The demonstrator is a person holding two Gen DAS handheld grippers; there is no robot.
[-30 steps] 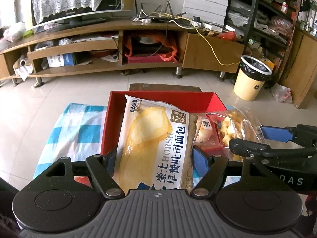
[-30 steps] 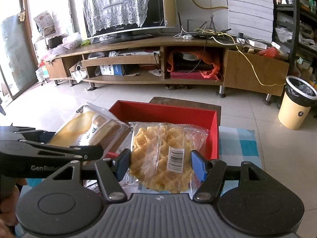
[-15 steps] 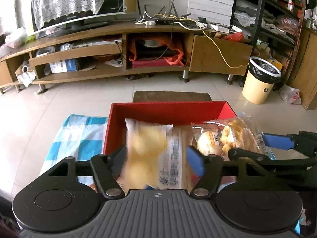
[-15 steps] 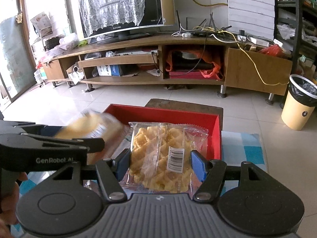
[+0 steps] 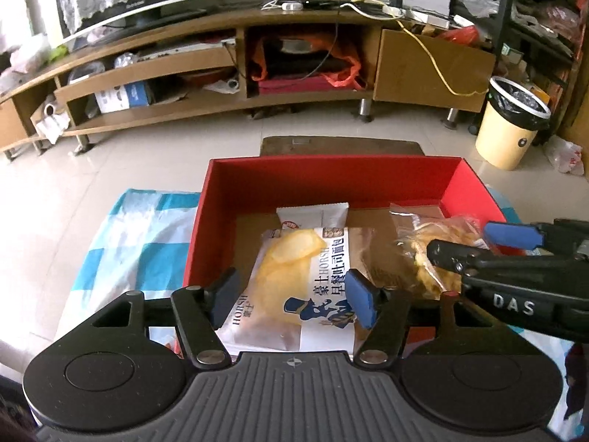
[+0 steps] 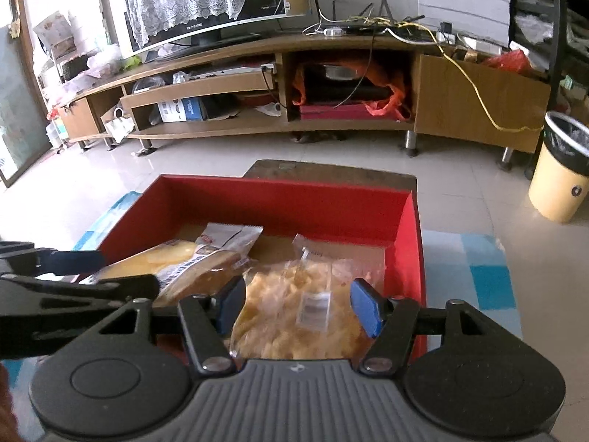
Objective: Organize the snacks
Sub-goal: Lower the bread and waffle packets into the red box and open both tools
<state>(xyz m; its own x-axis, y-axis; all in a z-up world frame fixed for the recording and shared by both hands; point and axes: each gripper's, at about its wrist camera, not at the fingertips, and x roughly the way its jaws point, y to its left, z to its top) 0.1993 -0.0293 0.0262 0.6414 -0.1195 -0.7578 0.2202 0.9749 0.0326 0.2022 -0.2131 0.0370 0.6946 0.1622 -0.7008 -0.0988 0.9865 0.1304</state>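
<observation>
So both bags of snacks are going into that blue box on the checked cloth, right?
Not quite: the box is red, not blue, as both wrist views show. The rest holds: the bread bag and the waffle bag are both in it, each between a pair of tongs, and the box sits on the blue and white checked cloth.

Left black two-finger tool (image 5: 292,296) with blue pads stands spread wide; right black tool (image 6: 296,305) likewise, alongside.

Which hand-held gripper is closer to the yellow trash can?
Right. The right hand-held gripper is over the red box's right side, the side where the yellow trash can stands. The left hand-held gripper is over the left side, farther away.
</observation>
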